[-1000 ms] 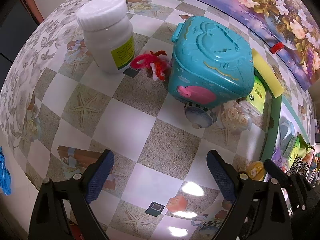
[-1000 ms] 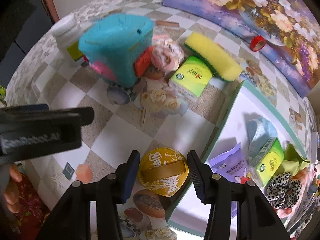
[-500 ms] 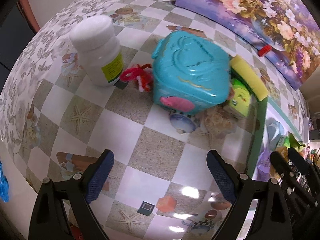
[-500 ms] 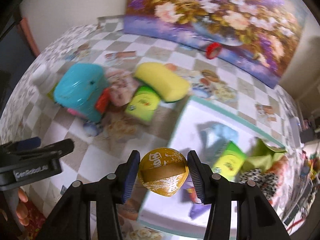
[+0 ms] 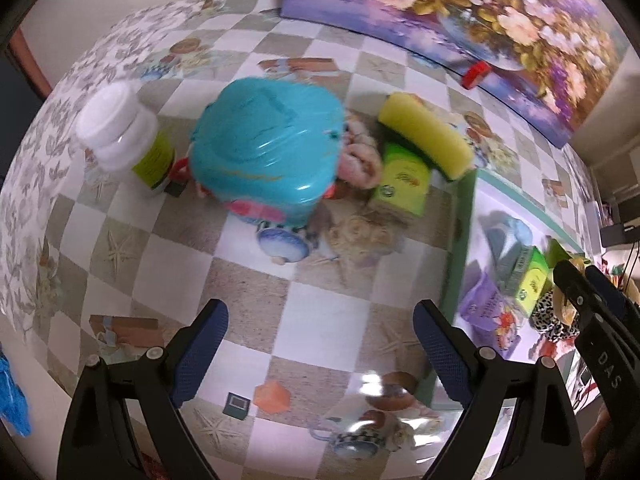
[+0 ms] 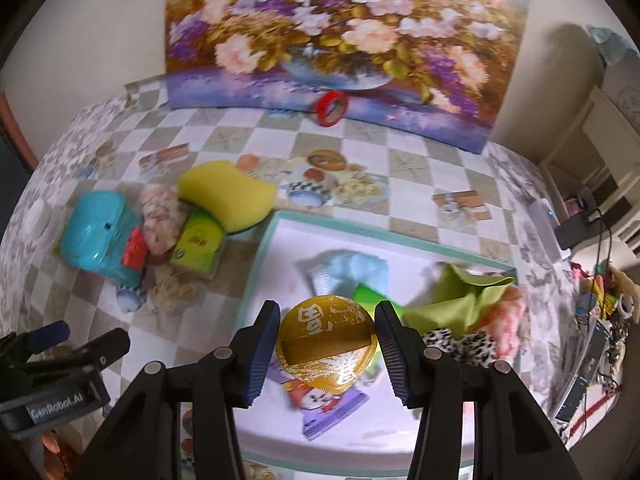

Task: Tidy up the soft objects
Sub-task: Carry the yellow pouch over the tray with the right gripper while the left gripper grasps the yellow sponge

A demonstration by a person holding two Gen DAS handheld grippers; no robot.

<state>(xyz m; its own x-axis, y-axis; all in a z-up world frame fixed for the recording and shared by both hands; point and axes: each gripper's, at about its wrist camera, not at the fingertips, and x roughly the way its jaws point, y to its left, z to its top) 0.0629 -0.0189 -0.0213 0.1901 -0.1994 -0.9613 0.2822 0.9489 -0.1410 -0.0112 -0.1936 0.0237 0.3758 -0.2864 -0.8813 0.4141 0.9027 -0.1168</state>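
My right gripper (image 6: 326,346) is shut on a round gold foil packet (image 6: 326,344) and holds it in the air over the white tray with a green rim (image 6: 256,264). The tray holds a blue cloth (image 6: 356,272), a green cloth (image 6: 460,300), a leopard-print scrunchie (image 6: 460,346), a pink fluffy item (image 6: 506,314) and a purple packet (image 6: 328,408). On the table to the tray's left lie a yellow sponge (image 6: 226,194), a green packet (image 6: 198,246) and a pink soft item (image 6: 160,216). My left gripper (image 5: 320,356) is open and empty above the table.
A teal plastic box (image 5: 266,152) and a white bottle (image 5: 124,136) stand left of the soft items. A red tape roll (image 6: 330,108) leans on the flower painting (image 6: 344,40) at the back. Cluttered shelves lie beyond the table's right edge.
My right gripper has lifted the gold packet off the table and carried it right, over the tray. My left gripper has drawn back and up from the teal box.
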